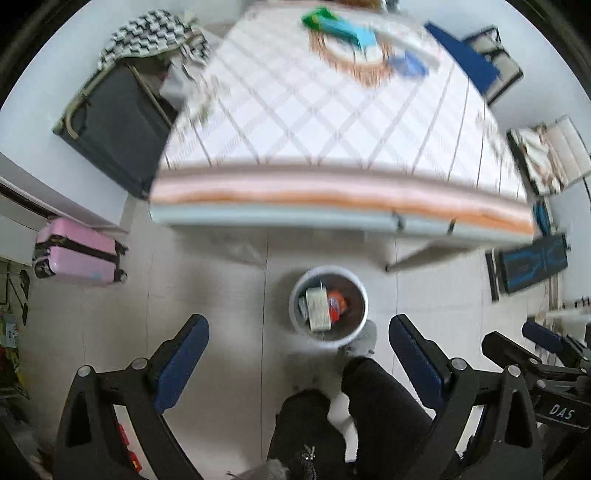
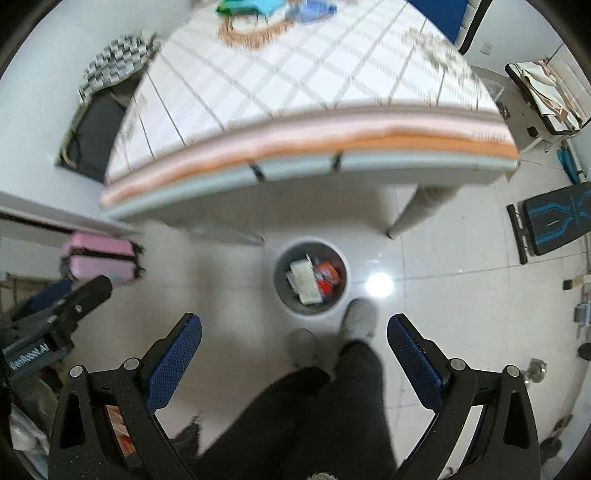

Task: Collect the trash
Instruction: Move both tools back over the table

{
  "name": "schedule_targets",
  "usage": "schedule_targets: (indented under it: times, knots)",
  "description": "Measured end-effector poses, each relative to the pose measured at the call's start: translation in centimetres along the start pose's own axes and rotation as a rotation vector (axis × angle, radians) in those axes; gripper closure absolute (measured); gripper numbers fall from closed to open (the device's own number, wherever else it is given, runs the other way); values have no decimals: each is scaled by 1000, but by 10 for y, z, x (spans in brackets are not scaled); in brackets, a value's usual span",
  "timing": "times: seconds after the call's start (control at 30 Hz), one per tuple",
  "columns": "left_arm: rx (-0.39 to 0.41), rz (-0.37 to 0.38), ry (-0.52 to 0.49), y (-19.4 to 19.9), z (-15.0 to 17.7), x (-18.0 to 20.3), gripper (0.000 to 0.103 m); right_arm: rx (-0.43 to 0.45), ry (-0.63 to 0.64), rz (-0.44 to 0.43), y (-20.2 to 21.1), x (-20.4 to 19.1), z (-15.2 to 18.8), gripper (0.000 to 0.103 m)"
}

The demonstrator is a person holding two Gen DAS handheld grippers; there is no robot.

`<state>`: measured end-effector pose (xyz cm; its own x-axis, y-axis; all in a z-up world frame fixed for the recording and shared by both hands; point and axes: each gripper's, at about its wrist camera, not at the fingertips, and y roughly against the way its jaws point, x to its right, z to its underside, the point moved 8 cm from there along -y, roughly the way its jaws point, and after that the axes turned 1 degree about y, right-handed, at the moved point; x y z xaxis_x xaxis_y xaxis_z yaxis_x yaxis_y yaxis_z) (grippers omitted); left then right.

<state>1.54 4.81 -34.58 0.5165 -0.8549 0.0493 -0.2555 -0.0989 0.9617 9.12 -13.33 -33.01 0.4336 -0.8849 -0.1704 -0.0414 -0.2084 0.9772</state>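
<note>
Fingers spread wide, nothing held, on left gripper (image 1: 298,328) and right gripper (image 2: 294,326). Between them, on tiled floor (image 2: 443,295): round white trash bin (image 1: 328,306), holding pale and orange packets. Beyond, checked-cloth table (image 1: 332,122), far.

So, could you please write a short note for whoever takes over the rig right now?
Left hand-held gripper: open, holding nothing, above the floor by the bin.
Right hand-held gripper: open, holding nothing, beside the left one.
Trash bin: on the floor in front of the table, next to your feet.
Done: a pale packet and an orange wrapper are in the bin.
Left: green and blue items, blurred, lie at the table's far end by a round fringed mat; check them.
</note>
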Motion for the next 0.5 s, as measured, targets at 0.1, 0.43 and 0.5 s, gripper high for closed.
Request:
schedule_targets:
  times: [0.1,0.43,0.5]
  knots:
    - [58,-41,21,14,-42,0,3,50,-18,-27,28,2,-49,1]
    - [92,-103,187,-10,-217,23,0,98,72,27,43,39,-301,1]
    - [79,-124,218,-23,-253,30,0,94,108,58,32,48,-365,1]
